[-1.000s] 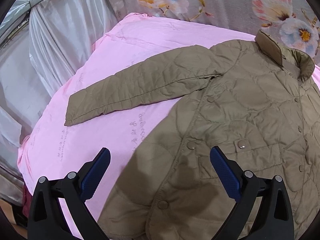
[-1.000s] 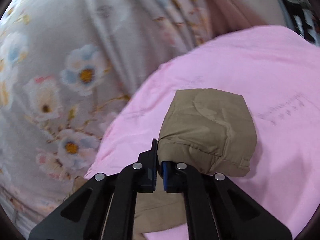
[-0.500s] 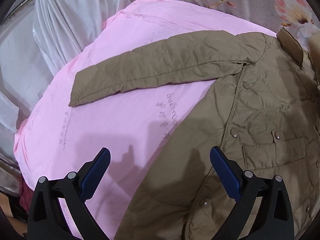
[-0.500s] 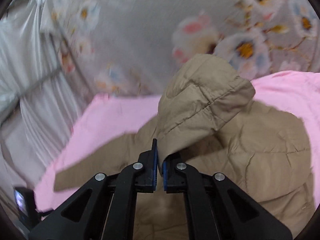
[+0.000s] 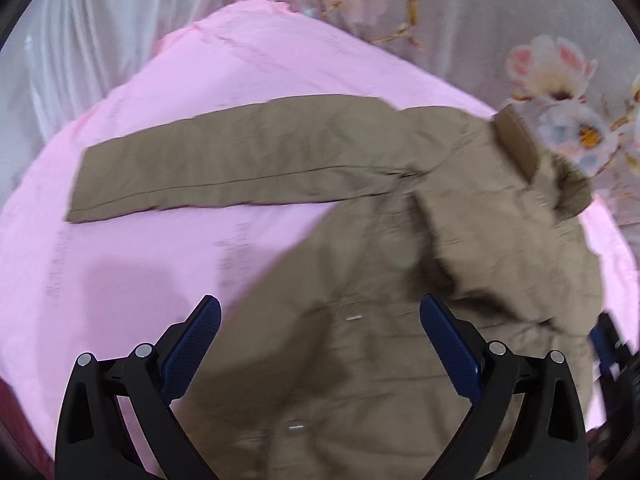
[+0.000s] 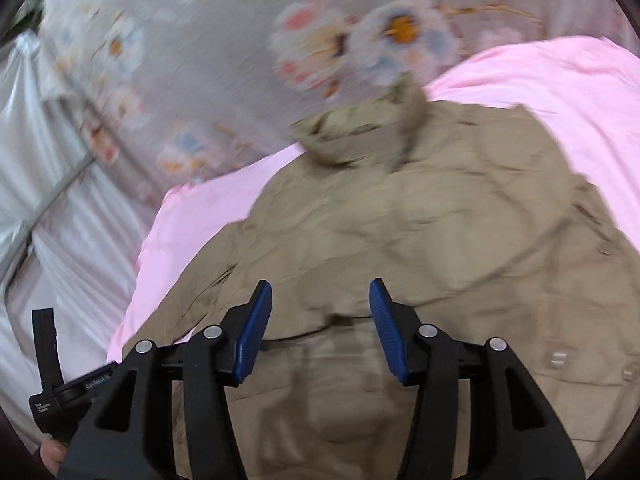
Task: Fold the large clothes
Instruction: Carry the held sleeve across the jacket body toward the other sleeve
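A tan quilted jacket (image 5: 360, 360) lies front up on a pink sheet (image 5: 160, 260). One sleeve (image 5: 240, 164) stretches out flat to the left. The other sleeve (image 5: 500, 248) lies folded across the chest. The collar (image 5: 516, 140) is at the far right. My left gripper (image 5: 320, 344) is open and empty above the jacket's lower body. In the right wrist view the jacket (image 6: 420, 240) fills the middle, and my right gripper (image 6: 320, 328) is open and empty over it. The right gripper's edge shows in the left view (image 5: 608, 344).
A grey floral curtain (image 5: 520, 40) hangs behind the bed. White sheer fabric (image 6: 48, 200) hangs at the left. The pink sheet's edge (image 6: 136, 288) drops off at the left. A dark red patch (image 5: 16, 420) shows at the bottom left.
My right gripper carried the sleeve cuff over the jacket's chest and opened, letting it go. The left gripper stayed open and shifted its view left along the jacket.
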### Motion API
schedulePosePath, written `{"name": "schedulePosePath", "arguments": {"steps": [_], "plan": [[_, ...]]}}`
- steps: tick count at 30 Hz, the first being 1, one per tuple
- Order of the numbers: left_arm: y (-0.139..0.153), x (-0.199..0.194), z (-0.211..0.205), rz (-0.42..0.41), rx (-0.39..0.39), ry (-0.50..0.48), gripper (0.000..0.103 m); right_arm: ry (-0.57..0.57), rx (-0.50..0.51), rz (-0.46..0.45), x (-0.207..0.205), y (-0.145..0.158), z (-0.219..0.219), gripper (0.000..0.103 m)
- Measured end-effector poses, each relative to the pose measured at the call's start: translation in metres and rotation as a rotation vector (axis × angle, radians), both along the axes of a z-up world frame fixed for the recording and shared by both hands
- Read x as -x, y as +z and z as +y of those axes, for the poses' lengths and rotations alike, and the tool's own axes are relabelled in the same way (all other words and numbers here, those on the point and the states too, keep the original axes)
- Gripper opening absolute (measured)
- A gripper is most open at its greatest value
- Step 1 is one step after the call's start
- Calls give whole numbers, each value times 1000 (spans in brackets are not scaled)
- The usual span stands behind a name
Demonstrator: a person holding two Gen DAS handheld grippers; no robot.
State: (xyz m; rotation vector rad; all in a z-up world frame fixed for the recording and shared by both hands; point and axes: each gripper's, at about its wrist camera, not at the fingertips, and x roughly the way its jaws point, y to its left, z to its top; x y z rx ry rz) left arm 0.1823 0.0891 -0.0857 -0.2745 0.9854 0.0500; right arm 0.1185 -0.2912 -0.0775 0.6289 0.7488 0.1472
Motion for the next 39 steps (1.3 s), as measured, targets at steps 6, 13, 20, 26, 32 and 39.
{"name": "schedulePosePath", "arguments": {"steps": [6, 13, 20, 26, 32, 39], "plan": [[-16, -31, -49, 49, 137, -29, 98, -205, -57, 86, 5, -25, -83, 53], [-47, -53, -69, 125, 304, 57, 98, -302, -230, 145, -26, -63, -139, 59], [-34, -90, -87, 34, 243, -42, 17, -258, -224, 141, -70, -66, -141, 12], [4, -111, -95, -125, 132, -131, 6, -257, -33, -68, -60, -5, -134, 4], [-43, -119, -110, -44, -56, -148, 5, -167, 133, 209, -79, -74, -114, 5], [-62, -107, -122, -88, -198, -165, 15, -271, 264, 193, -44, -45, -108, 19]]}}
